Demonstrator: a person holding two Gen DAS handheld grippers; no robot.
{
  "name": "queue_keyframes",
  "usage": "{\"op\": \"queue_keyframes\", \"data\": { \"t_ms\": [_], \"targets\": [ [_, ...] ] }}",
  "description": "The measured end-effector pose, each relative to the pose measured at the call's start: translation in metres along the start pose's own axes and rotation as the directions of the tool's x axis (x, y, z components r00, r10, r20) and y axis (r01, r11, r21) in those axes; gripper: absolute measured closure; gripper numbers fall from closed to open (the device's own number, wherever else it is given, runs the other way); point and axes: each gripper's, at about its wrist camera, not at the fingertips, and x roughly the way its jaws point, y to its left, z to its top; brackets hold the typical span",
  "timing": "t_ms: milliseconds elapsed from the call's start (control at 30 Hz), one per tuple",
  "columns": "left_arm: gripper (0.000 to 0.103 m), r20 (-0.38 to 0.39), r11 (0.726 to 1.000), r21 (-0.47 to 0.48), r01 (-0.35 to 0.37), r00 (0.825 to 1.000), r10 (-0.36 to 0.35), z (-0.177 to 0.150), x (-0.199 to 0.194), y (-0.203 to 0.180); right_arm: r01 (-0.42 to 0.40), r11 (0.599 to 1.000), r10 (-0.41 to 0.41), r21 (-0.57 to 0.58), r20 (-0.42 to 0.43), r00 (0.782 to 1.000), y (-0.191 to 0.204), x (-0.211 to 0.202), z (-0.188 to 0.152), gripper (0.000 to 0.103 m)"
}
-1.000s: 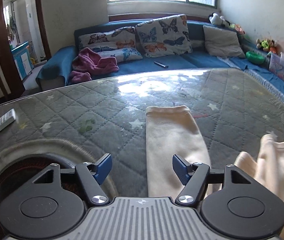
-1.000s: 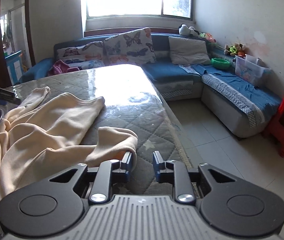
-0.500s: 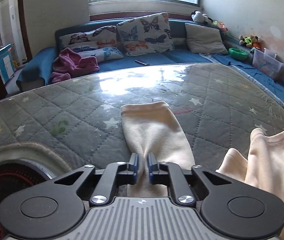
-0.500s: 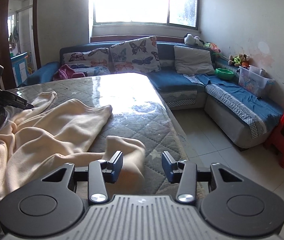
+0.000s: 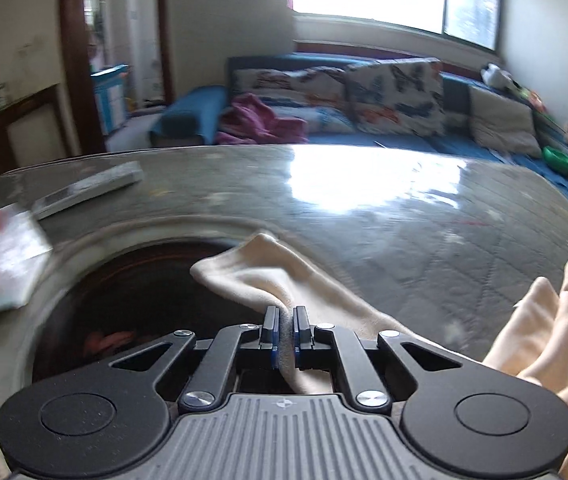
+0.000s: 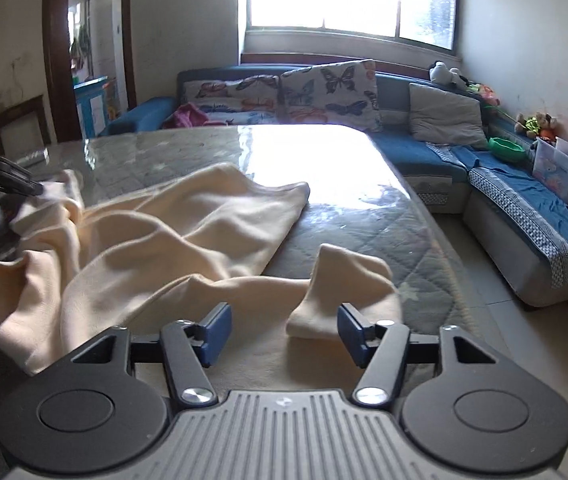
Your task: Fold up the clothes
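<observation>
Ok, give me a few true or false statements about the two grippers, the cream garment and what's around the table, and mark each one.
1. The left gripper is clamped on a sleeve of the cream fleece garment. True.
2. The right gripper is pinching the garment's other sleeve. False: its jaws are opening and its pads touch no cloth; the sleeve end lies on the table between them.
3. The garment lies on a grey quilted table under a glossy clear cover. True.
4. The sofa behind the table is red. False: the corner sofa is blue, with butterfly-print cushions.
5. A magenta cloth lies on the sofa. True.
</observation>
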Motion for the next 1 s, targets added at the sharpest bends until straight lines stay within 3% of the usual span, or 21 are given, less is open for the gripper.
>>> {"op": "queue_keyframes", "data": {
  "t_ms": [233,300,567,800,1000],
  "targets": [
    [0.096,0.022,0.994,-0.086,-0.074,0.997,0.076,-0.03,-0.042,0.057,0.02,1.0,-0.021,-0.014,-0.048,0.999,-0.002,0.012,-0.009,0.039],
    [0.096,0.02,0.991,-0.109,-0.084,0.996,0.086,-0.039,-0.053,0.07,0.026,1.0,-0.026,-0.003,-0.049,0.998,-0.006,0.011,-0.011,0.034],
    [0.096,-0.019,0.974,-0.179,-0.14,0.99,0.139,-0.085,-0.101,0.108,0.06,0.998,-0.059,0.021,-0.062,0.996,-0.01,0.005,-0.016,0.032],
    [0.096,-0.056,0.957,-0.219,-0.188,0.982,0.18,-0.114,-0.124,0.129,0.067,0.996,-0.062,0.062,-0.091,0.994,-0.01,0.0,-0.018,0.028],
    [0.093,-0.059,0.962,-0.205,-0.181,0.983,0.172,-0.111,-0.122,0.125,0.067,0.997,-0.064,0.029,-0.078,0.995,0.001,-0.016,-0.022,0.029]
  ]
}}
